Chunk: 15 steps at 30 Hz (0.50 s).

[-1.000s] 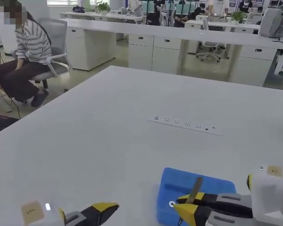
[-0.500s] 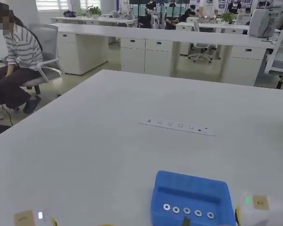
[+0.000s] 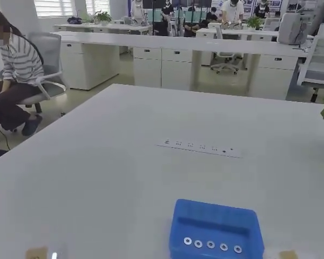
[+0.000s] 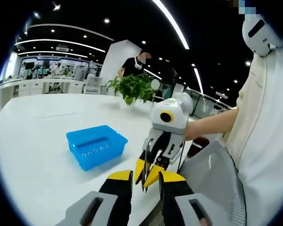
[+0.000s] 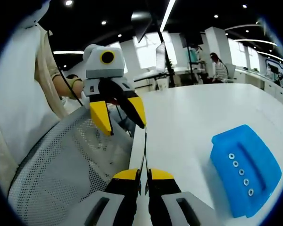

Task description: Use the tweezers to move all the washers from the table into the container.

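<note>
A blue container [image 3: 215,226] sits on the white table [image 3: 113,167] near its front edge, and several small washers [image 3: 211,244] lie in a row on it. It also appears in the left gripper view as the blue container [image 4: 96,146] and in the right gripper view as the blue container [image 5: 245,167]. My right gripper [image 5: 144,175] is shut on thin tweezers [image 5: 145,143] that point forward. My left gripper [image 4: 146,181] is open and holds nothing. The two grippers face each other off the table's edge, close to the person's body.
A flat power strip [image 3: 200,147] lies across the middle of the table. A person sits on a chair [image 3: 16,70] at far left. Desks and cabinets [image 3: 167,62] stand behind. A grey mesh chair [image 5: 70,155] is beside the grippers, and a potted plant [image 4: 132,87] stands past the table.
Both grippers have drawn back toward the person and dropped out of the bottom of the head view. The right gripper's tweezers no longer reach over the container, so the washer row shows.
</note>
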Each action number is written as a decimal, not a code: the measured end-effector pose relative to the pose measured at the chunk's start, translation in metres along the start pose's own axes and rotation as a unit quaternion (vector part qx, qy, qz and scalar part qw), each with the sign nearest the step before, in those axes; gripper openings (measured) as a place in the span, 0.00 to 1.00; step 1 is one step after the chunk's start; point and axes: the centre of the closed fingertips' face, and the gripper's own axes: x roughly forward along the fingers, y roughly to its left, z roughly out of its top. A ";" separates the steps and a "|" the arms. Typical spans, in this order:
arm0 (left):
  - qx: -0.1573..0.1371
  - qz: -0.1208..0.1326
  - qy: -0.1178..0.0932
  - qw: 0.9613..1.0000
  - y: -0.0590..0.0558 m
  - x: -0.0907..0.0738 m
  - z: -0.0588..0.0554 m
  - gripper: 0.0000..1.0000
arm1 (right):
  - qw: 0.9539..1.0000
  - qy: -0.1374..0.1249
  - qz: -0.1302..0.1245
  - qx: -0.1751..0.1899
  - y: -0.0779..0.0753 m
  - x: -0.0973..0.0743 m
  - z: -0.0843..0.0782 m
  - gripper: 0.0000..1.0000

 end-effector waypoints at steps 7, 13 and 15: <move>-0.004 -0.039 -0.020 0.999 -0.012 0.009 0.017 0.18 | 0.998 0.030 0.034 -0.034 0.012 0.002 -0.003 0.04; 0.024 -0.059 -0.002 0.998 -0.021 0.019 0.018 0.12 | 0.997 0.044 0.041 -0.054 0.014 0.001 -0.001 0.04; 0.038 -0.062 0.008 0.997 -0.021 0.021 0.016 0.10 | 0.997 0.040 0.040 -0.055 0.014 0.000 0.002 0.04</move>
